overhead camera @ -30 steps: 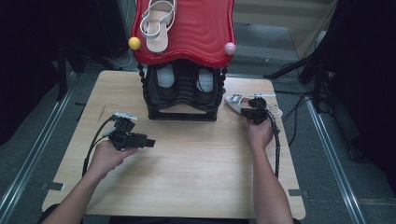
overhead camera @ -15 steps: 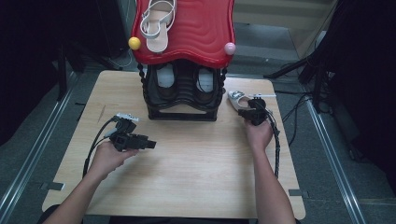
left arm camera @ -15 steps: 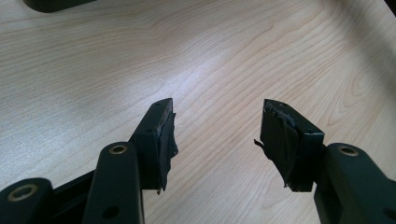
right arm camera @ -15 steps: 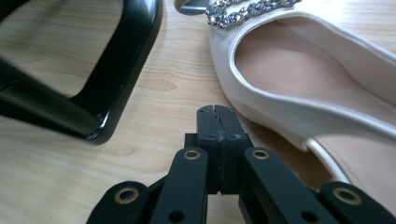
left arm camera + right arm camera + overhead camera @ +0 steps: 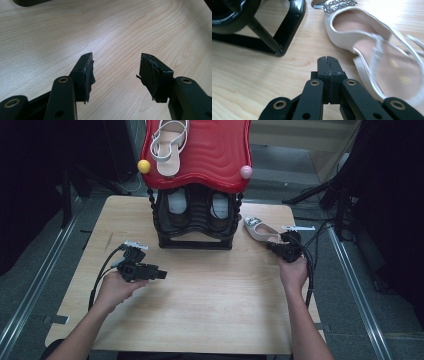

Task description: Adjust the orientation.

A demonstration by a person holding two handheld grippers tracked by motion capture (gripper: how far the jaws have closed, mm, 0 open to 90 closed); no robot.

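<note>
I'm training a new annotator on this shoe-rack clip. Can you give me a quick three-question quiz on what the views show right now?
1. True or false: the right gripper has its fingers pressed together with nothing between them.
2. Where does the white sandal nearest the right gripper lie? A) on the red top of the rack B) on the table beside the rack C) in the rack's lower shelf
3. Fill in: the left gripper is ____, with bare table between its fingers.

Key
1. True: the fingers meet beside the sandal, not on it.
2. B; another sandal lies on the shoe rack top.
3. open
</note>
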